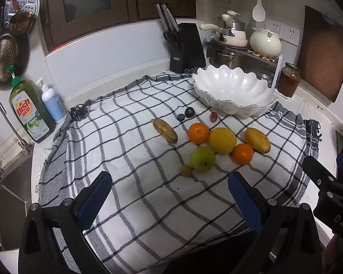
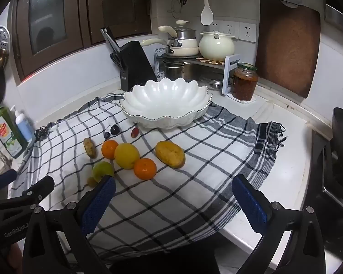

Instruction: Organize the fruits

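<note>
Fruits (image 1: 222, 140) lie clustered mid-cloth, near the empty white bowl (image 1: 234, 91); round, firm, likely to roll, so grip across their middles. Left gripper (image 1: 169, 196) and right gripper (image 2: 173, 199) both gape wide, empty.

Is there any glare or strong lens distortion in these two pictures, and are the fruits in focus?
Left wrist view: counter edge bows from fisheye, corners dark, white bowl shows soft glare, fruits like the lemon sharp. Right wrist view: same bowing, mango sharp, cupboard glass reflects light.
</note>
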Motion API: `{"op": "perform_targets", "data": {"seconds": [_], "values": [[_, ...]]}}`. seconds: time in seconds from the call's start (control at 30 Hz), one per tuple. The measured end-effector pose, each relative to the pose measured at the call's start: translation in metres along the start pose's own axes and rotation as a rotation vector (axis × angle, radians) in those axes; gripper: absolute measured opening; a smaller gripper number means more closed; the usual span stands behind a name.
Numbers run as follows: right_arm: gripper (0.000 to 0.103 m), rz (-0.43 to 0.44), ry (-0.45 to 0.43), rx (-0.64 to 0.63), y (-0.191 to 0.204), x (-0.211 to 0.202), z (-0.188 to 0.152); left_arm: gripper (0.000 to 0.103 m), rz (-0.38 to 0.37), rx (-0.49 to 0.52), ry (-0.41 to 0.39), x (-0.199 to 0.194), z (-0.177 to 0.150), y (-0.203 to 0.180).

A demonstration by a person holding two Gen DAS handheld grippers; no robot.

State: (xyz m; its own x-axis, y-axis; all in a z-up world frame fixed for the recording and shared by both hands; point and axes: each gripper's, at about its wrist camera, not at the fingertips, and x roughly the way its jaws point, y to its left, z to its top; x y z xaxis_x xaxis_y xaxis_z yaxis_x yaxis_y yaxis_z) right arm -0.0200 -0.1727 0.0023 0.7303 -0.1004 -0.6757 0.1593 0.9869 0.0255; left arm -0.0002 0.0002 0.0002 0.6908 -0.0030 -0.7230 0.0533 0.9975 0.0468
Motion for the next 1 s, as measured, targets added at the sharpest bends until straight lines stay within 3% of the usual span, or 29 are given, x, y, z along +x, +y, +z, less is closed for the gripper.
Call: {"op": "perform_targets", "data": {"seconds": [1.0], "values": [[0.103, -0.008, -0.031, -0.006, 0.0, -0.014, -0.001, 0.103, -0.006, 0.013, -0.014, -0.01, -0.003, -0.001]]}}
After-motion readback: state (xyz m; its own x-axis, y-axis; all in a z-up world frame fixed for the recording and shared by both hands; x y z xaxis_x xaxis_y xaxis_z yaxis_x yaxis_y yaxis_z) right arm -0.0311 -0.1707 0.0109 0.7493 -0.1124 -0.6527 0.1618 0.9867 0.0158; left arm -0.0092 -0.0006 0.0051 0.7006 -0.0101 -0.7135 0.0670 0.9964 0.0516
